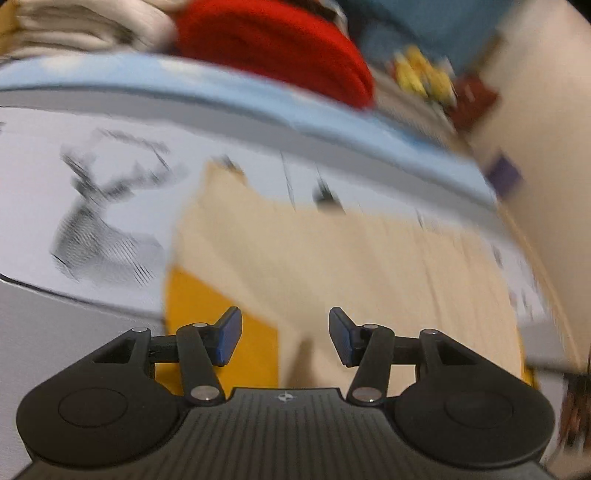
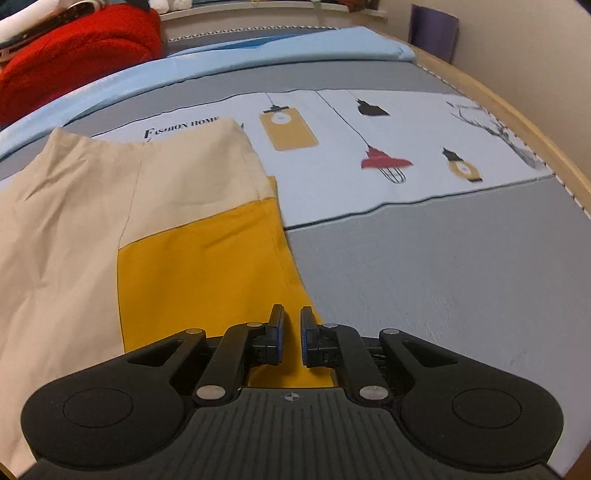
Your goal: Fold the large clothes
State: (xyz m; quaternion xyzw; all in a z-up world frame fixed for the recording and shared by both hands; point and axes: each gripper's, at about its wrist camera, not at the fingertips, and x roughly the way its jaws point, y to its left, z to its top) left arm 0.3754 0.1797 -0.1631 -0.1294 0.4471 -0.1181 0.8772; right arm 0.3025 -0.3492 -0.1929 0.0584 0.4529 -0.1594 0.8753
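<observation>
Beige-and-yellow garment (image 2: pixel 110 229) spread flat on a bed (image 2: pixel 461 258) with a grey, white and blue printed cover. Right claw (image 2: pixel 291 338) low over the garment's yellow edge, jaws almost together, a thin gap showing, gripping nothing. Left claw (image 1: pixel 284 338) above the beige cloth, jaws apart and empty, view blurred. Red bundle (image 2: pixel 77 48) and pale folded laundry (image 1: pixel 74 26) piled beyond.

The whole left wrist view is smeared by motion blur, the beige-and-yellow cotton garment (image 2: pixel 110 229) is cut off by the right wrist view's left edge.
</observation>
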